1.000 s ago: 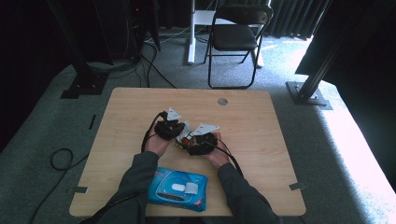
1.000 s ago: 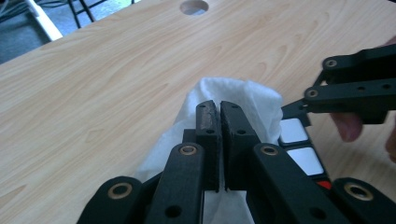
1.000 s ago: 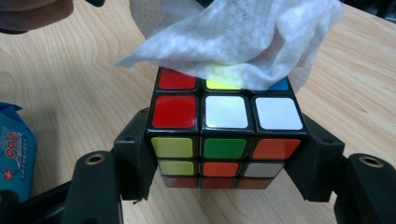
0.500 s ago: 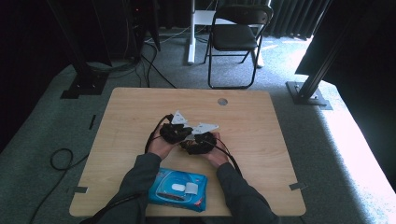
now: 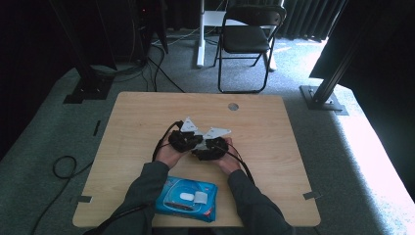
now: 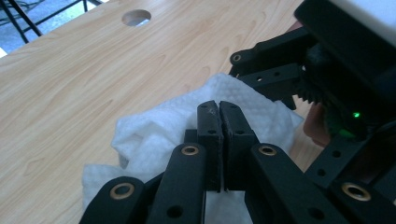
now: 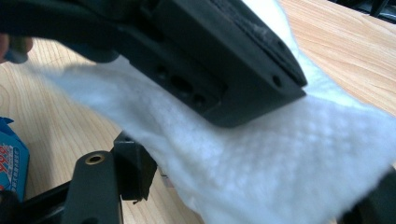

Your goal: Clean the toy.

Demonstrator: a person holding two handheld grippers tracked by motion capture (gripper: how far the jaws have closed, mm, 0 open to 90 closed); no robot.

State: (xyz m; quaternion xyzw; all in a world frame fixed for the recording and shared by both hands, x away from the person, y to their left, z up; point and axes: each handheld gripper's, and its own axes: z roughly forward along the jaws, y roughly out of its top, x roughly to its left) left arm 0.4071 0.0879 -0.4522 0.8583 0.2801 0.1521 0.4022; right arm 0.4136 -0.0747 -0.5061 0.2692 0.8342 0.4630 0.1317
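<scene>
Step in hand, as I read it: a wet wipe [image 6: 154, 135] out of the pack is being worked between the two grippers — spread or folded, can't say which — at mid-table, just beyond the blue wet-wipe pack [image 5: 187, 198] that lies at the near edge of the wooden table [image 5: 274, 147].

Using the pack as landmark:
- both grippers sit just past it, toward the table's round cable hole [image 5: 233, 106], close together, nearly touching
- left gripper [image 5: 185, 139] beyond the pack's left part, right gripper [image 5: 211, 147] beyond its right part
- wipe under and between them, crumpled, partly resting on the wood

Jaws:
- left gripper [image 6: 219, 112] — clenched, pads pressed flat together; the left gripper view shows the wipe lying under and behind the tips, and whether an edge of it is pinched in the seam I cannot tell
- right gripper [image 7: 252, 177] — jaws stand partly apart, the wipe draped through the gap; one jaw shows at lower left, clear of the sheet, so it reads as released, not gripping. The other gripper's black finger lies across the wipe just ahead of it.

Next move, my judgement: the right gripper has to close on a free edge of the wipe while the left stays put, then the two draw apart to tension the sheet. Thin damp tissue — it could bunch or slip if the pinch lands on a fold and not the edge.
</scene>
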